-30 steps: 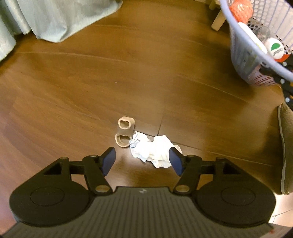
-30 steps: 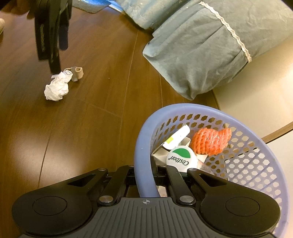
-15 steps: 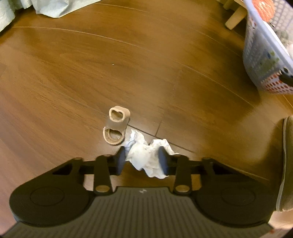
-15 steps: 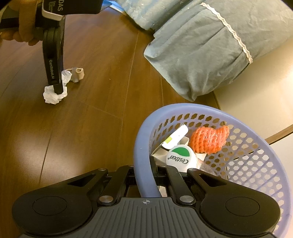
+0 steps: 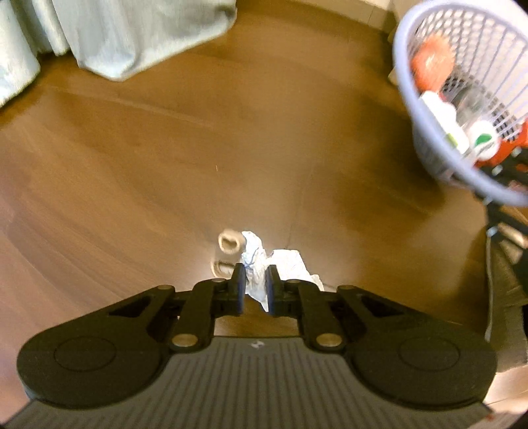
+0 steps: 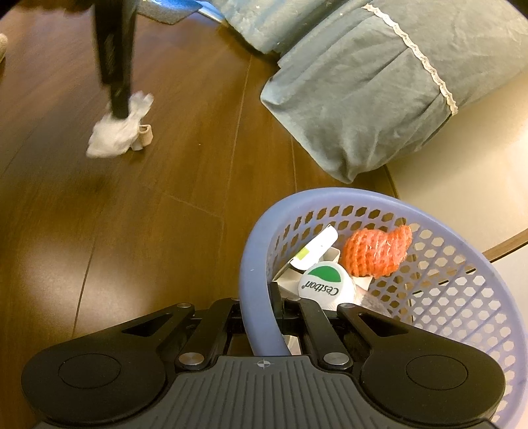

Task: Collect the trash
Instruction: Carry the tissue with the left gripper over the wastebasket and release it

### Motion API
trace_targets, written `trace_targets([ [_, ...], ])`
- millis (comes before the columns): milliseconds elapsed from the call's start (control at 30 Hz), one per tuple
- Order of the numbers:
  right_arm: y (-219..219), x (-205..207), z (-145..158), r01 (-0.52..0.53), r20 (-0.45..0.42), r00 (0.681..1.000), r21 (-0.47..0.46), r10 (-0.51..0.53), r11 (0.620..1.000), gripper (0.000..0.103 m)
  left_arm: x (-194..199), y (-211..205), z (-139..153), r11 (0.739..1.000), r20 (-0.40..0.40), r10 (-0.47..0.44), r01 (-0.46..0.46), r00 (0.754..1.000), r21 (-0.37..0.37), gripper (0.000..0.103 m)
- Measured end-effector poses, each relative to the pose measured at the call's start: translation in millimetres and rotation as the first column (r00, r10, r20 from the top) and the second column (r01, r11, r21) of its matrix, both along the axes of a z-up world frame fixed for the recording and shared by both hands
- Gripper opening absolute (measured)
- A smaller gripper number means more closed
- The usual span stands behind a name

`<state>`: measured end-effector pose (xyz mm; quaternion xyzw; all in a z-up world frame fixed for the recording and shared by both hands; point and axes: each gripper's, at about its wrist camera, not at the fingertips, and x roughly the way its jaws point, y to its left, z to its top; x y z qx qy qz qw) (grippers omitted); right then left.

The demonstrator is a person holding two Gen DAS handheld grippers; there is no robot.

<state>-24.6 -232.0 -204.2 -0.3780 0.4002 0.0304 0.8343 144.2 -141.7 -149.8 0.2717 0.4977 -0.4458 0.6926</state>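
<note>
A crumpled white tissue (image 5: pixel 260 264) is pinched between the pads of my left gripper (image 5: pixel 254 280), whose jaws are still closing on it, and it hangs just above the wooden floor. The right wrist view shows the same tissue (image 6: pixel 114 133) dangling from the left gripper (image 6: pixel 120 109) at the upper left. A beige cardboard tube piece (image 5: pixel 229 242) lies on the floor beside it. My right gripper (image 6: pixel 260 303) is shut on the rim of the lavender mesh basket (image 6: pixel 254 250), which holds an orange net, a white lid and paper scraps.
Blue-grey bedding (image 6: pixel 363 82) with a lace trim hangs to the floor at the upper right of the right wrist view. Pale curtain fabric (image 5: pixel 132 29) drapes at the top left of the left wrist view. A cream rug (image 6: pixel 462 171) lies right of the basket.
My left gripper's jaws closed from wide apart onto the tissue and then rose, lifting it off the floor. The cardboard piece stayed down. The right gripper and basket kept still.
</note>
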Motion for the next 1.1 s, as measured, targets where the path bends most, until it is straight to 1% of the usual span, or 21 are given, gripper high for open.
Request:
trace_targets([
  [133,-0.1,0.5,0.3,0.003,0.0,1.0,0.0,-0.003,1.0,0.0,2.5,4.1,40.1,0.999,0.021,0.012,-0.012,1.0,-0.035,0.009],
  [300,-1.0,-0.3,1.0,0.0,0.0,1.0,0.001,0.0,1.0,0.0,4.1,-0.8,91.5,0.994,0.04,0.03,-0.026,0.999,-0.107,0.009],
  [433,0.3,-2.2,1.5,-0.013,-0.002,1.0,0.002,0.013,1.0,0.0,2.1,-12.9,123.2,0.984,0.036,0.047,-0.041,0.998,-0.172,0.009],
  [533,1.0,-3.4,1.8,-0.02,0.0,1.0,0.005,0.02,1.0,0.0,-1.2,-26.5,141.0,0.974,0.03,0.047,-0.039,0.998,-0.224,0.009],
  [600,1.2,-3.9,2.0,-0.022,0.0,1.0,0.006,0.022,1.0,0.0,-6.3,-35.9,149.8,0.967,0.027,0.039,-0.031,0.999,-0.251,0.009],
  [767,1.5,-4.3,2.4,-0.022,0.0,1.0,0.006,0.022,1.0,0.0,-20.7,-55.8,161.5,0.954,0.013,-0.004,0.008,1.0,-0.3,0.009],
  [1000,2.7,-4.9,3.1,-0.021,0.002,1.0,0.012,0.021,1.0,0.0,-40.2,-79.7,169.9,0.936,-0.008,-0.071,0.064,0.997,-0.346,0.009],
  [1100,3.1,-5.0,2.8,-0.021,0.002,1.0,0.014,0.021,1.0,0.0,-52.8,-90.0,172.5,0.928,-0.01,-0.12,0.108,0.993,-0.358,0.009],
])
